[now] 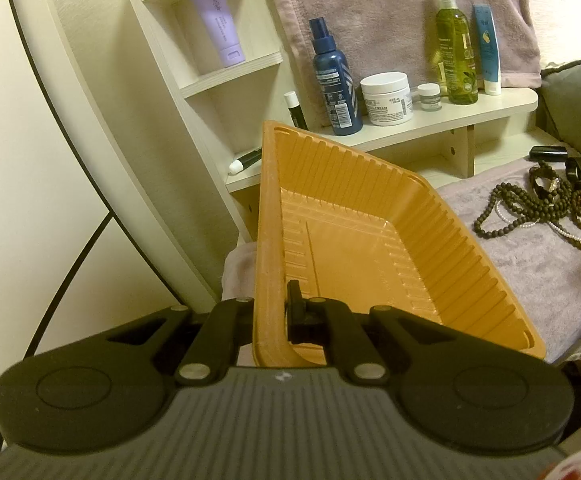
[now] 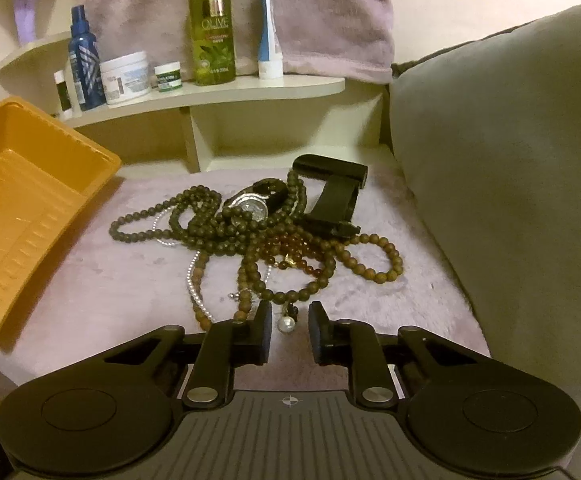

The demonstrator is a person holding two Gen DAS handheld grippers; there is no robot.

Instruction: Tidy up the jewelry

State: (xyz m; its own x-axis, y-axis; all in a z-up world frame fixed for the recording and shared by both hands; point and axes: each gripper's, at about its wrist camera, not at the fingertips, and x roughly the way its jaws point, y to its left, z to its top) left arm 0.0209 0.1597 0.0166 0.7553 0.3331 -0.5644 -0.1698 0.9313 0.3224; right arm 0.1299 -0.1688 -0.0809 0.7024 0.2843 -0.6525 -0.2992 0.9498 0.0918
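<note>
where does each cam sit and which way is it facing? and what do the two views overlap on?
Left wrist: on the left gripper, looking forward and down along its fingers, which pinch the orange tray's wall; shelf bottles behind. Only gripper hardware shows, no hand.
Right wrist: on the right gripper, angled down at the bead necklace pile on the lilac towel; a pearl sits between its parted fingers.
Shared: orange tray, bead necklace pile, olive bottle, white cream jar.

L tool [image 1: 278, 312] clamped tight; R tool [image 2: 290, 330] jaws apart.
</note>
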